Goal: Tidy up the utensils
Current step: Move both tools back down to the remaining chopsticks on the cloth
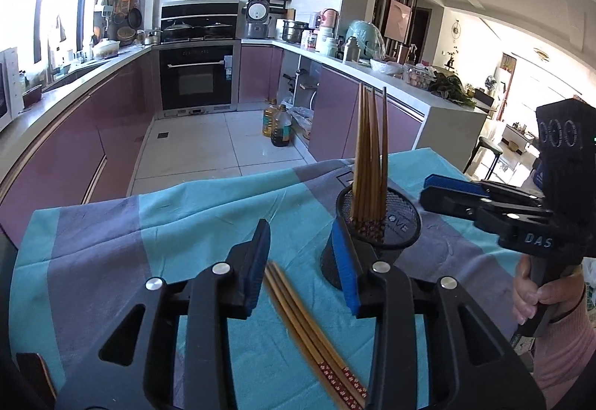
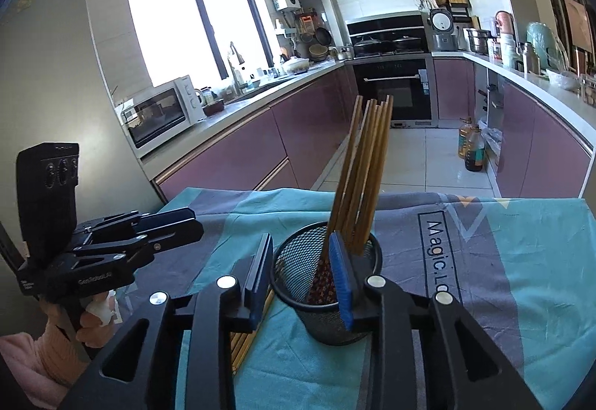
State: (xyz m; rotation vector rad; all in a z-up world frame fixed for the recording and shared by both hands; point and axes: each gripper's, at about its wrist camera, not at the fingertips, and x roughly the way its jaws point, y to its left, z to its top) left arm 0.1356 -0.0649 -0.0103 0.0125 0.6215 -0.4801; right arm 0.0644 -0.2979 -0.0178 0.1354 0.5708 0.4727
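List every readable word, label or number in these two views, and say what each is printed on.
"Magic.L", cut off by the right gripper: on the tablecloth.
"DAS", rest hidden: on the right gripper's body, left wrist view.
"GenRobot.AI": on the left gripper body.
"OVE", partly hidden: on the mesh holder.
Oven door sticker and appliance labels on the counter: too small to read.

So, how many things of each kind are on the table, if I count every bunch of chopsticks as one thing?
Mesh holder: 1
Chopstick bunches: 2, a standing bunch in the holder and a lying bunch on the cloth
Cloth: 1
Total: 4
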